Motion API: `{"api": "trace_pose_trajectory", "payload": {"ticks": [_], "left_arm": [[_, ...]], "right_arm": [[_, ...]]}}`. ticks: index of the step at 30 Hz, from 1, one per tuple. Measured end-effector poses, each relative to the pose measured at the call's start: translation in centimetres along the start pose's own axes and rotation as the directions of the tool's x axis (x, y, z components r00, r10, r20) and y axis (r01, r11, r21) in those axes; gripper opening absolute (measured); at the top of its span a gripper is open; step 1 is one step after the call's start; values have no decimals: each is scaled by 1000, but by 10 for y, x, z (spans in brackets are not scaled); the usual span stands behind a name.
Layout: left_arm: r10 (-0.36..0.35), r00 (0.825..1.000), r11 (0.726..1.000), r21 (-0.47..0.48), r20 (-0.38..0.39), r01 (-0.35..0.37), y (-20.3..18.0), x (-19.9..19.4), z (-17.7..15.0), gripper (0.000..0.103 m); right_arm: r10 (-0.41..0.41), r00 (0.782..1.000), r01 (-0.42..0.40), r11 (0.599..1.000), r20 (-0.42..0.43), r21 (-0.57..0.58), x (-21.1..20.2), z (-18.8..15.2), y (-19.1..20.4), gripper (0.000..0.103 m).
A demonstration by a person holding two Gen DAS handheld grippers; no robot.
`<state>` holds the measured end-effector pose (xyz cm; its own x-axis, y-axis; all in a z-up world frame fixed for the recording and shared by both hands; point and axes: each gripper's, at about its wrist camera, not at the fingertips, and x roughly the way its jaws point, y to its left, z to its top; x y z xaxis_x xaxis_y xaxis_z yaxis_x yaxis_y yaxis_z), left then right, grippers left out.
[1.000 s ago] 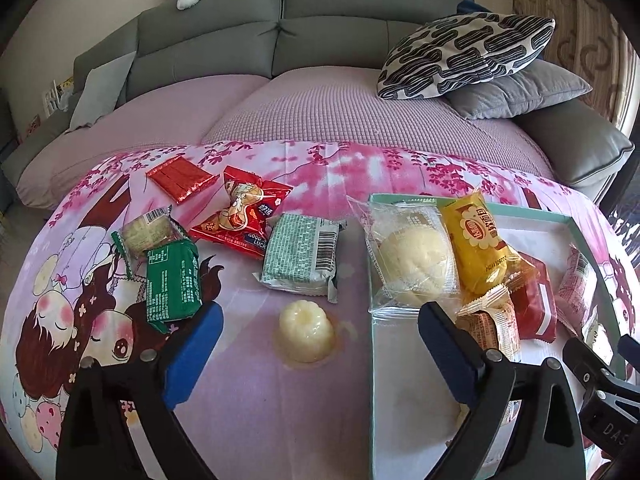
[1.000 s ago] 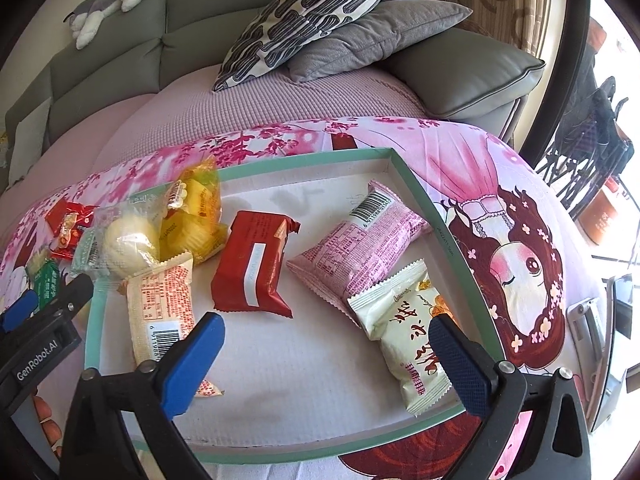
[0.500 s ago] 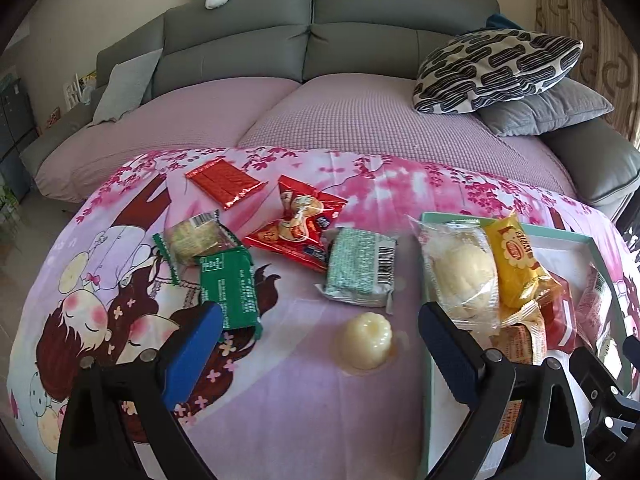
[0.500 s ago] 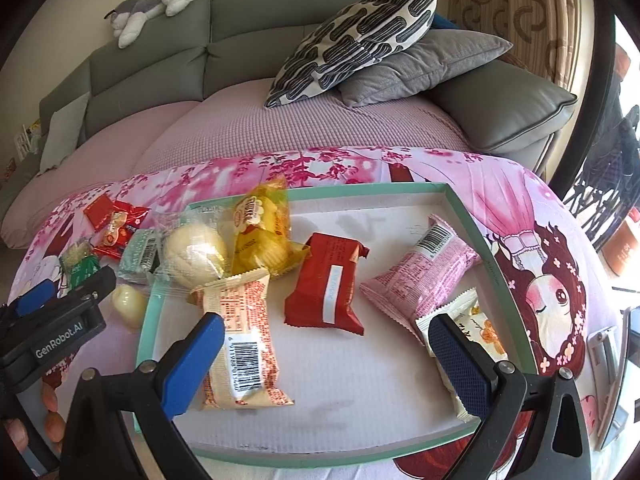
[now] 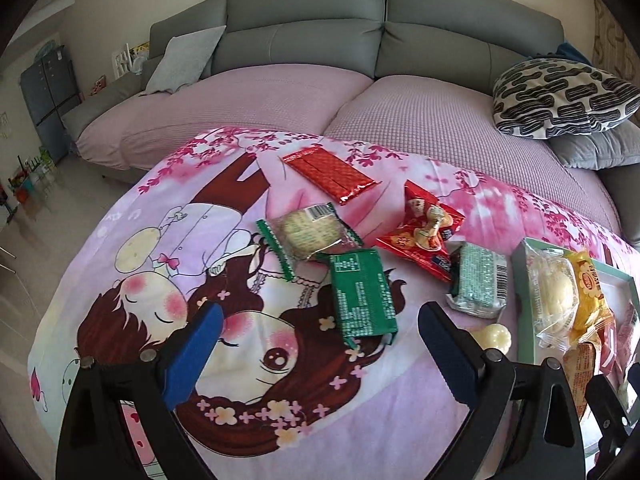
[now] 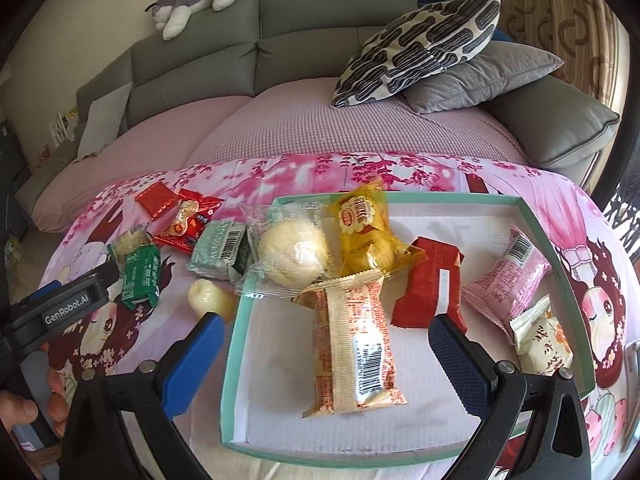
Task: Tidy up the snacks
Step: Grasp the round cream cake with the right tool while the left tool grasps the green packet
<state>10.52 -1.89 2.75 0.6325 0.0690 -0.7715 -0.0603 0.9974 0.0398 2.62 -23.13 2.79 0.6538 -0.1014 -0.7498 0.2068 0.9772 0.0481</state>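
Left gripper (image 5: 320, 340): jaws wide apart, empty, hovering over the cartoon-print cloth (image 5: 160, 280). Right gripper (image 6: 324, 354): jaws likewise spread, empty, above the tray (image 6: 232, 360).

Loose on the cloth, clearest in the left wrist view: dark green packet (image 5: 362, 294), clear-wrapped biscuit (image 5: 308, 232) touching it, flat red foil bar (image 5: 330, 174), red candy bag (image 5: 424, 232), pale green packet (image 5: 478, 280), and a jelly cup (image 5: 494, 336) just beside the tray.

Inside the tray, fully seen only in the right wrist view: wrapped bun (image 6: 292, 254), yellow packet (image 6: 366, 232), long striped packet (image 6: 354, 344), red packet (image 6: 430, 286), pink packet (image 6: 508, 276), cream packet (image 6: 542, 334).

Right view alone showed a hand (image 6: 24, 412) at the lower left edge.
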Motion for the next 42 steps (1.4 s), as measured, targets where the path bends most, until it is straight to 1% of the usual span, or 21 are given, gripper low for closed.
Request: {"api": "trace_pose_trajectory", "payload": {"ticks": [3, 10, 14, 16, 17, 20, 23, 31, 32, 33, 35, 37, 40, 42], "left_arm": [[-4, 1000, 1000, -18, -1, 4, 12, 0, 2, 98], [-36, 999, 998, -57, 3, 36, 34, 0, 5, 98], [-44, 999, 997, -67, -4, 43, 41, 6, 7, 98], [-65, 998, 996, -65, -14, 63, 41, 11, 6, 98], [-71, 997, 996, -62, -24, 69, 40, 14, 6, 98], [-75, 996, 996, -46, -41, 73, 35, 22, 5, 98], [-96, 994, 995, -43, -51, 94, 32, 29, 5, 98], [-130, 988, 991, -17, -85, 129, 16, 47, 6, 98], [-135, 987, 991, -13, -93, 134, 13, 50, 6, 96], [-138, 985, 990, -8, -105, 138, 10, 53, 6, 89], [-144, 981, 989, 1, -127, 146, 6, 60, 6, 83], [-147, 979, 989, 2, -140, 149, 3, 66, 6, 81], [-170, 975, 985, -6, -144, 171, 0, 70, 7, 80], [-169, 974, 985, 5, -149, 172, -4, 72, 7, 77]], "right_arm": [[36, 999, -36, 999, 14, -11, -1, 0, 11, 103], [79, 997, -77, 995, 25, -60, 3, 0, 37, 102], [103, 995, -102, 991, 12, -82, 9, 1, 49, 90], [109, 994, -108, 990, 1, -95, 14, 0, 55, 84], [112, 994, -112, 989, -6, -98, 16, 1, 57, 79], [138, 990, -140, 985, -20, -106, 22, 2, 64, 72], [167, 985, -170, 978, -40, -120, 29, 4, 72, 60], [147, 983, -162, 977, -107, -140, 56, 3, 81, 47], [140, 983, -156, 978, -116, -140, 60, 3, 81, 45], [133, 983, -150, 979, -123, -138, 63, 3, 81, 44], [133, 984, -149, 980, -121, -132, 66, 4, 80, 39], [134, 983, -150, 979, -122, -136, 67, 6, 81, 39], [127, 984, -145, 978, -123, -149, 70, 7, 84, 39], [127, 983, -147, 977, -130, -154, 72, 7, 86, 37]]}}
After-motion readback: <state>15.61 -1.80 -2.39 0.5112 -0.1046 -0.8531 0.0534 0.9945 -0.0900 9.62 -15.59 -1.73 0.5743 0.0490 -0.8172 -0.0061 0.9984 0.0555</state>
